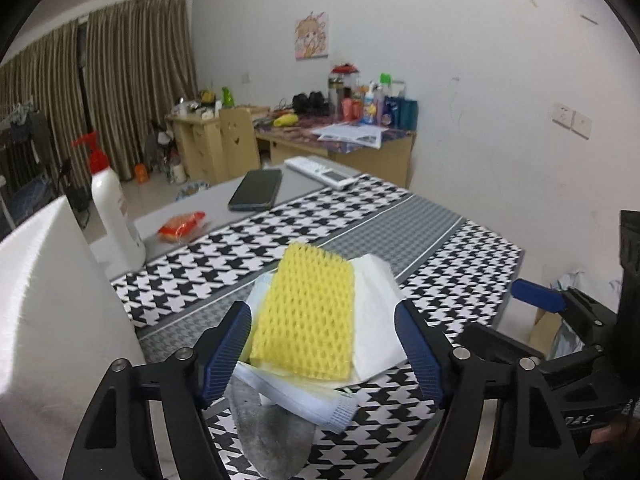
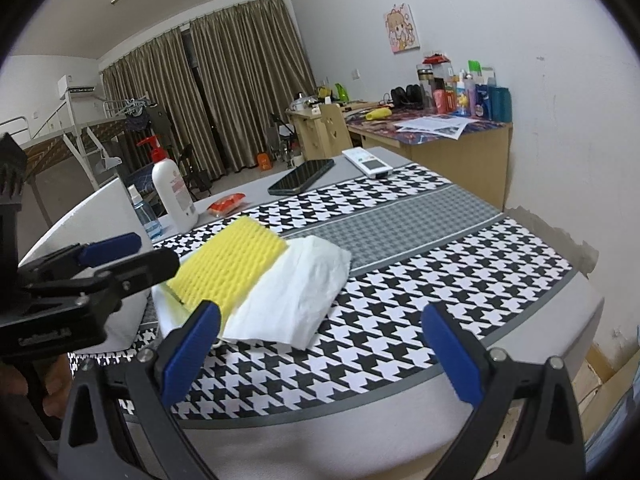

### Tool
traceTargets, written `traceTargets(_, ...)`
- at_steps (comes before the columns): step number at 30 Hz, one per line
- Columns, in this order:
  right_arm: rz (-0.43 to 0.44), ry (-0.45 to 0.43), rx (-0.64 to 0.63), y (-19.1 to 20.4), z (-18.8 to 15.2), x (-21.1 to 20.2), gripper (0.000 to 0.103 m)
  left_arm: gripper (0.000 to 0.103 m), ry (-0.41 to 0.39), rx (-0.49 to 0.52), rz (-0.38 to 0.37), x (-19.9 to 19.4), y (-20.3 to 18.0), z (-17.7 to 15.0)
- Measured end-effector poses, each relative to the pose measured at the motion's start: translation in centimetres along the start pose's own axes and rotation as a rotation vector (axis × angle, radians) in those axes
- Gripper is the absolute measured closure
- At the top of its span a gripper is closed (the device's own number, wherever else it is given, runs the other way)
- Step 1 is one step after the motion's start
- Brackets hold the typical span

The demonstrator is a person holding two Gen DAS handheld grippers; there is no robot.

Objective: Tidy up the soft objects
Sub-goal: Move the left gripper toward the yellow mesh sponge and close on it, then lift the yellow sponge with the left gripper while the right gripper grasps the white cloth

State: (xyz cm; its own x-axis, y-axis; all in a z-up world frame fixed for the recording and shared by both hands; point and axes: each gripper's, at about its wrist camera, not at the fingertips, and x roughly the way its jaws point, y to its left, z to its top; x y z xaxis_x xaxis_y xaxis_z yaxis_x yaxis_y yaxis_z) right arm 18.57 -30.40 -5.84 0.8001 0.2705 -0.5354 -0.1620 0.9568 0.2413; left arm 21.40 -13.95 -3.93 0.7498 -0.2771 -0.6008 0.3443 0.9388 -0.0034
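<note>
The yellow sponge (image 1: 306, 316) lies on top of a small heap of soft things near the table's near edge, resting partly on a white tissue (image 1: 374, 320) that spreads out to its right. The left gripper (image 1: 326, 354) has its blue pads on either side of this heap; the left pad looks to be just against the pile's edge, the right pad a little apart from the tissue, so the jaws stand fairly wide and I cannot see a firm grip.

Only the left camera shows what lies under the sponge: a folded white cloth (image 1: 296, 394) with a grey hem, and below it something grey. Only the right camera shows a small clear spray bottle (image 2: 144, 216) behind the heap.

The right gripper (image 2: 326, 354) hangs wide open, nothing between its pads, over bare checked tablecloth (image 2: 460, 280) to the right of the tissue. That side of the cloth is free all the way to the table's edge. To the left a white box (image 1: 48, 300) stands close beside the heap. Farther back sit a lotion bottle (image 1: 112, 208), an orange packet (image 1: 182, 226), a phone (image 1: 256, 190) and a remote (image 1: 324, 172).
</note>
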Motion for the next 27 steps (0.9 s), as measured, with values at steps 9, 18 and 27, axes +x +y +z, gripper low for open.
traceTargets(9, 0.014, 0.029, 0.007, -0.8, 0.4, 1.5, 0.001, 0.039, 0.109, -0.021, 0.009, 3.4, 0.7, -0.4)
traceTargets(18, 0.032, 0.059, -0.009, -0.6, 0.7, 2.7, 0.001, 0.053, 0.161, -0.024, 0.029, 5.1, 1.3, -0.7)
traceTargets(27, 0.042, 0.071, -0.014, -0.5, 1.0, 3.5, 0.001, 0.073, 0.208, -0.003, 0.025, 6.2, 1.5, -1.3)
